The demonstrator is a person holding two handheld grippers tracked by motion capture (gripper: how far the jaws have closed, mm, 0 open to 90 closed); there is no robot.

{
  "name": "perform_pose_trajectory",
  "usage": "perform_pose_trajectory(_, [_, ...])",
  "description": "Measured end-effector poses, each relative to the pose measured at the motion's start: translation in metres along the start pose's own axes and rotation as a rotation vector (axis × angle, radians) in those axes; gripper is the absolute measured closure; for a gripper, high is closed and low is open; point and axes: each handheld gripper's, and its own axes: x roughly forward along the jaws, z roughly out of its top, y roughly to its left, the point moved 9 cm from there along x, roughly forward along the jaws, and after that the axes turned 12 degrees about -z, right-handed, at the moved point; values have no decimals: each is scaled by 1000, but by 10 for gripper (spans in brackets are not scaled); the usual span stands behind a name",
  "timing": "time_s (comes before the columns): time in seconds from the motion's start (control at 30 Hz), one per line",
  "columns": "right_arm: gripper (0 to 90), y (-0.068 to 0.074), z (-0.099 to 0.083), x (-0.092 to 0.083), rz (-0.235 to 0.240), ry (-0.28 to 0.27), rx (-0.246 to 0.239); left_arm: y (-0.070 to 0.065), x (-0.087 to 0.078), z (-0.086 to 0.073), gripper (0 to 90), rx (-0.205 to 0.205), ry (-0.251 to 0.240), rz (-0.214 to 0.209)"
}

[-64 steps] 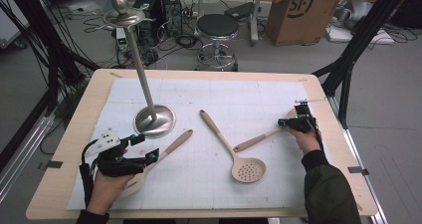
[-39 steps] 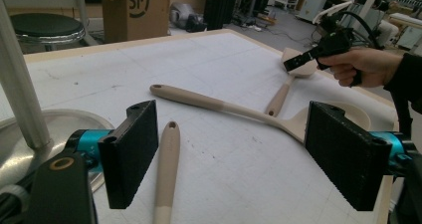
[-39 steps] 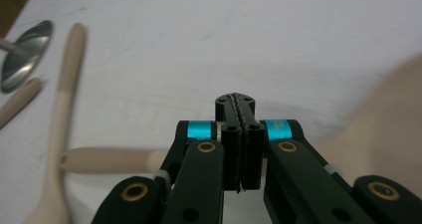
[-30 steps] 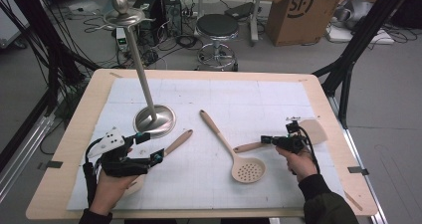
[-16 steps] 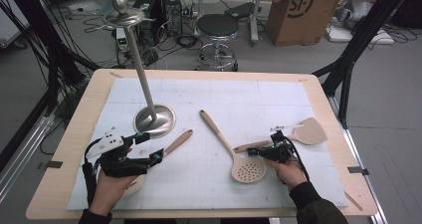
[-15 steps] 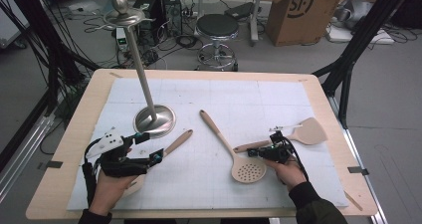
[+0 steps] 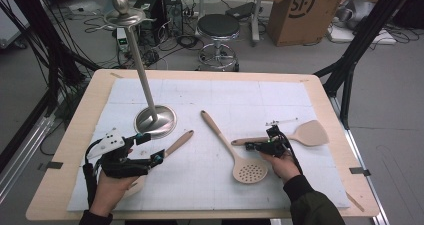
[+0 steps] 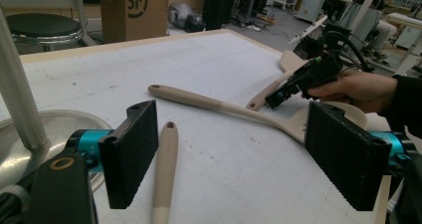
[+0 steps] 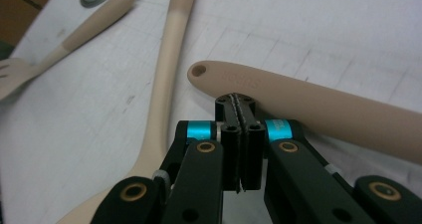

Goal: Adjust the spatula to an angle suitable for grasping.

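Three utensils on surface | right tongs (image 9: 239,134) closed, empty, tips at spatula (image 7: 295,136) handle end; handle runs crosswise to them | left tongs (image 8: 239,154) wide, straddling spoon handle (image 8: 164,169)

On the table (image 7: 320,85), the stand (image 7: 155,121) sits centre-left; the slotted spoon (image 7: 235,150) lies mid-frame, a spatula (image 7: 305,134) to its right, another utensil (image 7: 177,142) to its left.
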Motion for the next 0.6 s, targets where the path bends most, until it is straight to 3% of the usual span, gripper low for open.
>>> perform_pose_trajectory(0.03, [898, -2, 6, 4, -30, 8, -21, 0, 0, 0, 223, 0, 0, -1])
perform_pose_trajectory(0.13, [898, -5, 12, 8, -39, 4, -21, 0, -2, 0, 223, 1, -1, 4])
perform_pose_trajectory(0.2, [898, -11, 22, 15, -52, 0, 6, 1, -3, 0, 223, 0, -1, 6])
perform_pose_trajectory(0.5, [898, -29, 36, 22, -37, -52, 111, 4, -9, -1, 223, -11, -8, 13])
perform_pose_trajectory(0.6, [899, -36, 39, 22, -75, -64, 109, 5, -8, -1, 223, -11, -11, 11])
